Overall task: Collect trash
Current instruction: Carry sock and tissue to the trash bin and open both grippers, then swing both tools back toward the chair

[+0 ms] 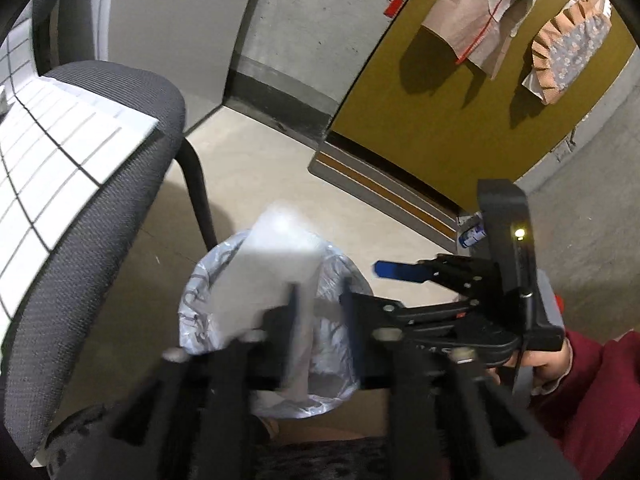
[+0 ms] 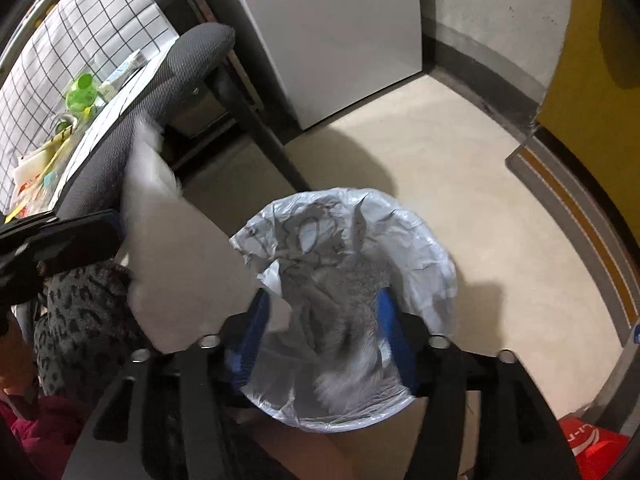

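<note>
The left gripper (image 1: 316,312) has its jaws apart, a blurred white sheet (image 1: 272,272) lying against one finger and unclamped. The right gripper (image 2: 320,320) is also spread, with nothing between the jaws. Both hang over the lined bin (image 2: 424,248) on the floor beside a grey chair (image 1: 100,208).

bin (image 2: 432,240): 1 | chair (image 1: 120,184): 1 | white sheet (image 1: 264,276): 1 | grippers: 2

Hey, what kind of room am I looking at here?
Probably a lived-in room at home, perhaps a dining corner: a grey fabric chair at a table with a checked cloth, a bag-lined trash bin on the bare floor, and clothes hanging on a yellow wall.
</note>
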`<control>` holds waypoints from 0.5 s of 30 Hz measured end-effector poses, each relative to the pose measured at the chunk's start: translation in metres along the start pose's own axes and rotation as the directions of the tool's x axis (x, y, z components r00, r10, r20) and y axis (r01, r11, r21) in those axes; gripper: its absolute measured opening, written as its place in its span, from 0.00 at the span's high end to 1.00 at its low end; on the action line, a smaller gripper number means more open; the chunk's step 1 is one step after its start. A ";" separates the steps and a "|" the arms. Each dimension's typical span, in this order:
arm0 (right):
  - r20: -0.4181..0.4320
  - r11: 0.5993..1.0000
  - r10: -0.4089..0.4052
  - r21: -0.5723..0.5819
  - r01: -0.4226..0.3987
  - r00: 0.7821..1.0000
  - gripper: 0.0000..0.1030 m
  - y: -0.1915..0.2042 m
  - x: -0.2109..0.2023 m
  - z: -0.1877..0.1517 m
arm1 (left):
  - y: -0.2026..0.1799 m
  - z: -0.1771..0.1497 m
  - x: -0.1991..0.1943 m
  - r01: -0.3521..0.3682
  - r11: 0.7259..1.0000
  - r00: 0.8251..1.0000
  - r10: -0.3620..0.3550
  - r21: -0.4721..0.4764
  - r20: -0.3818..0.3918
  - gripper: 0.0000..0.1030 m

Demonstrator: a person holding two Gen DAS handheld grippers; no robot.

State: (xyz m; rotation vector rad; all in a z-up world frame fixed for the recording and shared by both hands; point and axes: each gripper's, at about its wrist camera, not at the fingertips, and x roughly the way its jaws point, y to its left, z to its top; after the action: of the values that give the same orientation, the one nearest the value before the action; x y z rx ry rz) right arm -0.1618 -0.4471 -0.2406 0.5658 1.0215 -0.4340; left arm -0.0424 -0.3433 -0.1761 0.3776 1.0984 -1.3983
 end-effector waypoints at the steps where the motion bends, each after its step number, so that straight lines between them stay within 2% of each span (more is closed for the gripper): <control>1: 0.014 1.000 -0.010 -0.003 0.010 1.000 0.39 0.002 -0.005 0.001 | 0.000 0.001 -0.003 -0.006 1.000 1.000 0.006 -0.002 0.010 0.61; 3: 0.033 1.000 -0.019 -0.006 0.019 0.999 0.39 0.004 -0.012 0.005 | 0.001 0.001 -0.012 -0.014 1.000 1.000 0.014 -0.007 0.027 0.60; 8: 0.116 0.998 -0.048 -0.034 0.052 0.992 0.39 0.023 -0.044 0.017 | 0.000 0.000 -0.044 -0.044 0.999 0.995 0.044 -0.005 0.091 0.49; 11: 0.173 0.996 -0.057 -0.051 0.067 0.983 0.39 0.038 -0.066 0.022 | -0.001 -0.004 -0.071 -0.082 0.997 0.986 0.083 -0.007 0.142 0.47; 15: 0.274 0.989 -0.067 -0.109 0.100 0.959 0.39 0.069 -0.104 0.029 | 0.000 -0.013 -0.111 -0.166 0.986 0.965 0.167 -0.023 0.204 0.45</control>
State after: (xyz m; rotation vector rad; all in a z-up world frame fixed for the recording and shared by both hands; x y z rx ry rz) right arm -0.1499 -0.4037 -0.1212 0.3430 0.8049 -0.5055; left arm -0.0264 -0.2676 -0.0950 0.3063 0.8817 -1.2545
